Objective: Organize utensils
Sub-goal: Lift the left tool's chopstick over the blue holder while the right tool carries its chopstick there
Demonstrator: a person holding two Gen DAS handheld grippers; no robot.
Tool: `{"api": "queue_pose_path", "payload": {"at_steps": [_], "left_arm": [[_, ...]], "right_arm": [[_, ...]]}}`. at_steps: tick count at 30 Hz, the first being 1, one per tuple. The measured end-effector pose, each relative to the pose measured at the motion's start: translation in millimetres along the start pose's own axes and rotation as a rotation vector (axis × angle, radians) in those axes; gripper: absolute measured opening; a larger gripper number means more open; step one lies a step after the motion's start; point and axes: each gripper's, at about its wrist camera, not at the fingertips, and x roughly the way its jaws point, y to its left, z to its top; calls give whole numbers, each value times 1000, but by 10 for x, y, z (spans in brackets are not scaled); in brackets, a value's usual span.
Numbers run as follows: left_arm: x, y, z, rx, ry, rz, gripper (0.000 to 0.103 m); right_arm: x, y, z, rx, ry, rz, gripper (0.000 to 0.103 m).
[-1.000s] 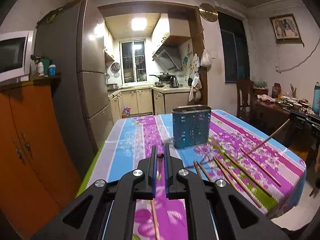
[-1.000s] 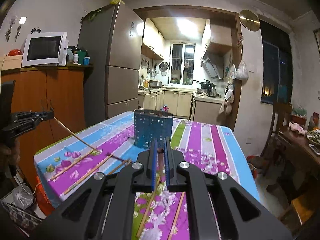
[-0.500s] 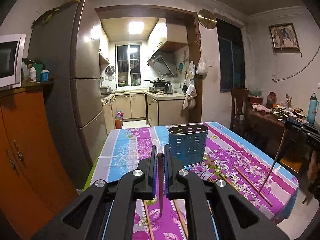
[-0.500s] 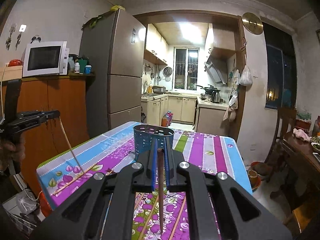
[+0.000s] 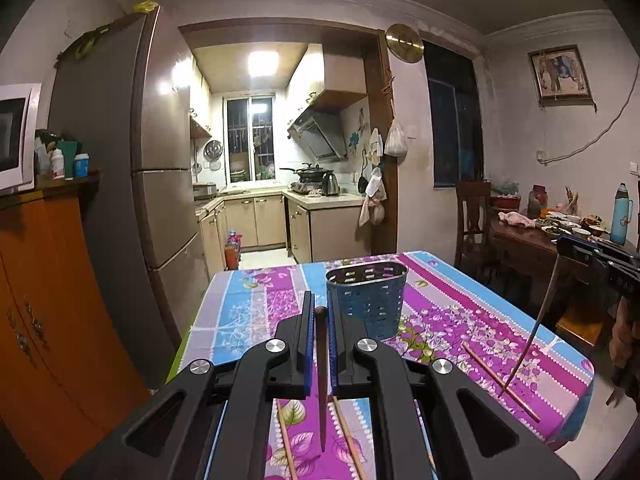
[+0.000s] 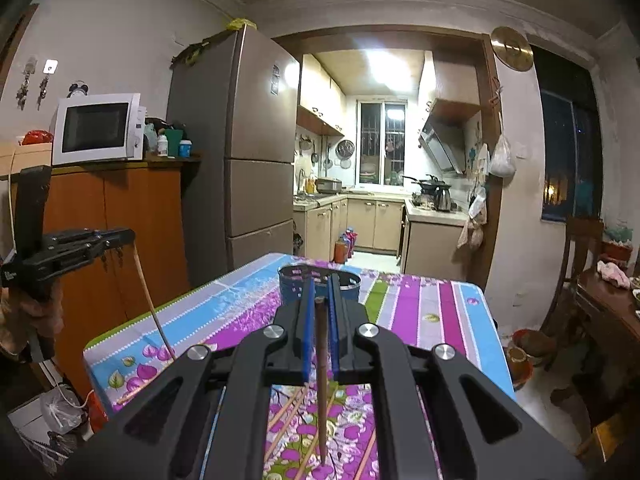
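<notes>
My left gripper [image 5: 319,308] is shut on a dark brown chopstick [image 5: 321,380] that hangs tip-down above the floral tablecloth [image 5: 460,320]. My right gripper [image 6: 320,288] is shut on another chopstick [image 6: 321,380], also hanging tip-down. The blue perforated utensil holder [image 5: 367,298] stands upright on the table just ahead and right of the left gripper; in the right wrist view it [image 6: 296,280] sits behind the fingers. Loose chopsticks [image 5: 498,380] lie on the cloth. The right gripper also shows in the left wrist view [image 5: 592,254], the left one in the right wrist view [image 6: 80,244].
A fridge [image 5: 132,200] and an orange cabinet [image 5: 44,300] stand left of the table. A wooden chair [image 5: 474,220] and a cluttered side table [image 5: 532,236] are to the right. The kitchen doorway lies beyond the table's far edge.
Both grippers have risen, lifting their chopsticks off the table. The chopsticks swung from slanted to hanging nearly vertical. The holder now appears lower and farther away.
</notes>
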Motion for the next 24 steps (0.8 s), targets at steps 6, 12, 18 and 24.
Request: {"api": "queue_pose_path", "payload": {"at_steps": [6,12,18,24], "left_arm": [[192,-41,162,4,-24,-20,7],[491,-81,585,16,-93,-37,7],[945,-93,1283,-9,-200,-41,7],[1434,-202,1673,-22,-266,-47,7]], "right_arm": [[192,-41,143,0,-6,25,5],[564,-89,503,-11,-44,24,5],[1031,-219,1040,-9,-124,-3,5],[1455,-398,1339,24,-181,-23,5]]}}
